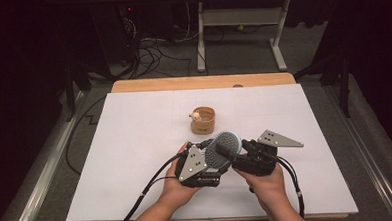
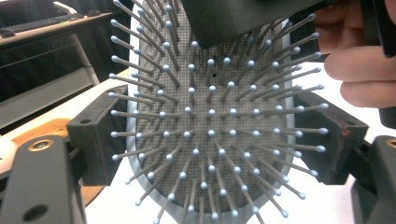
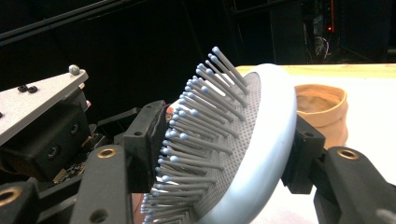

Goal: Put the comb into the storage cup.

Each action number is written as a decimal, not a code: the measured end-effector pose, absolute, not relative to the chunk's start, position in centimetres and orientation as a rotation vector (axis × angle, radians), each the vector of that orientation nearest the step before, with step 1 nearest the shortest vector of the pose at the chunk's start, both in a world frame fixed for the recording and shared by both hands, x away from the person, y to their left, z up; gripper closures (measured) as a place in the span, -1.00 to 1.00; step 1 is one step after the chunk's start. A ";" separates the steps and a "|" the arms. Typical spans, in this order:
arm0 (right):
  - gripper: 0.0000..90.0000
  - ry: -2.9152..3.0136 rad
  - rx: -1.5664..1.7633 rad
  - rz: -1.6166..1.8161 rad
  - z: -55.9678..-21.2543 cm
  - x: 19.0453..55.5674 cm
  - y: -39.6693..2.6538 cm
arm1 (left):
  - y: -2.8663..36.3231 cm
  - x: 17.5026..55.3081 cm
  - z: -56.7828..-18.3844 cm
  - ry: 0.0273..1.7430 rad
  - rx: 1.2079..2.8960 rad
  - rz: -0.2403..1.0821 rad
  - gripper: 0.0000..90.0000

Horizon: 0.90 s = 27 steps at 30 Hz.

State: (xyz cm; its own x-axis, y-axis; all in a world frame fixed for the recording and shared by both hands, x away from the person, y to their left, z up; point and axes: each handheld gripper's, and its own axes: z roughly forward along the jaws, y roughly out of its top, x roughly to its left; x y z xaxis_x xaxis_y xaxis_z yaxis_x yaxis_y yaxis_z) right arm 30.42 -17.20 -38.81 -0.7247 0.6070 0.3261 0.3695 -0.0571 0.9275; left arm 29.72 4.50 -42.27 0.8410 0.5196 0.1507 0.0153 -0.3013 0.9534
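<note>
Forearms come in from the bottom of the high view, each hand carrying a gripper, and between them a pale blue hairbrush is held up off the white table. At the left, the left gripper has its jaws set on the two long edges of the brush head, one jaw at each side, as the left gripper view shows with the bristles pointing straight at that camera; it looks like the steady hold that keeps the head from turning. The brush sits just above the near middle of the table, tilted so its bristle face looks toward the person's left. To its right, the right gripper straddles the head the other way, one jaw in among the bristles and the other at the smooth back; whether both pads press I cannot tell, though the gap is narrow, so I judge it a second grip being taken for a hand-over. Farther back, just beyond the brush, stands a small tan cup with a little figure at its rim, well apart from both hands and perhaps where the brush belongs.
</note>
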 end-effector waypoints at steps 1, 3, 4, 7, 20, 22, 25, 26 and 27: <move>-0.02 2.018 1.068 1.877 -38.8 30.4 -17.2 | 4.5 29.7 -42.3 0.408 1.822 0.525 -0.56; -0.02 2.020 1.071 1.879 -38.8 30.5 -17.2 | 4.5 29.7 -42.2 0.409 1.821 0.530 -0.56; -0.01 2.021 1.071 1.884 -38.7 30.5 -17.2 | 4.5 29.7 -42.2 0.409 1.821 0.530 -0.56; 0.00 2.020 1.076 1.884 -38.7 30.5 -17.3 | 4.4 29.7 -42.3 0.410 1.825 0.531 -0.56; 0.14 2.021 1.090 1.868 -38.8 30.6 -17.3 | 4.2 29.8 -42.4 0.417 1.843 0.543 -0.56; 0.16 2.019 1.093 1.868 -38.8 30.6 -17.3 | 4.2 29.7 -42.4 0.417 1.843 0.548 -0.56; 0.19 2.014 1.099 1.873 -38.8 30.5 -17.4 | 4.2 29.7 -42.3 0.413 1.845 0.553 -0.56; 0.20 2.011 1.099 1.873 -38.7 30.5 -17.4 | 4.2 29.6 -42.3 0.413 1.846 0.554 -0.56; 0.21 2.006 1.103 1.875 -38.7 30.4 -17.4 | 4.2 29.6 -42.3 0.413 1.844 0.553 -0.56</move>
State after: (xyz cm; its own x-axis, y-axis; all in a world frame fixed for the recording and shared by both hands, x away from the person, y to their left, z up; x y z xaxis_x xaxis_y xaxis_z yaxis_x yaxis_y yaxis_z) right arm 30.44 -17.36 -38.72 -0.7081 0.6159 0.3454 0.3862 -0.0716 0.9196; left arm 29.63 4.18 -42.26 0.8294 0.5316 0.1720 0.0137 -0.3272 0.9449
